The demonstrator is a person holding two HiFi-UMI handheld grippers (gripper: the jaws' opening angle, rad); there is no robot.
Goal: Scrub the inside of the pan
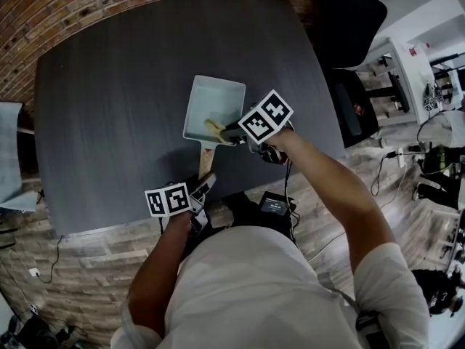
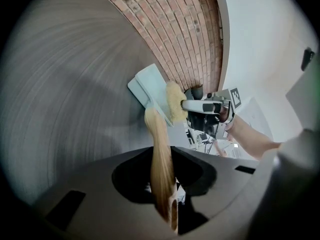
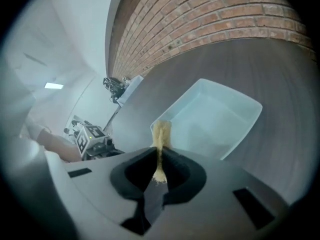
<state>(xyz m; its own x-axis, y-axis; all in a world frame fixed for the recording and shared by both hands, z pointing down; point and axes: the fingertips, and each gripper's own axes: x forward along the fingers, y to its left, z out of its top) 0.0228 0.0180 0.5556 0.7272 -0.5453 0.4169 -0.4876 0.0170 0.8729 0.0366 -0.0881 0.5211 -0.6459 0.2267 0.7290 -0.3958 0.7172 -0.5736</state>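
1. the pale square pan (image 1: 211,100) sits on the dark table (image 1: 109,107); its wooden handle (image 1: 205,163) points toward the person;
2. left gripper (image 1: 204,186): jaws narrowed and clamped on that handle;
3. right gripper (image 1: 231,134): jaws pinched on a yellow sponge (image 1: 215,128), which is inside the pan at its near corner

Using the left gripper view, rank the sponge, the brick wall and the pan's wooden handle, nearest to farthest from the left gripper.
1. wooden handle: clamped between the jaws, bottom centre.
2. sponge: ahead, just right of centre.
3. brick wall: farthest, across the top.
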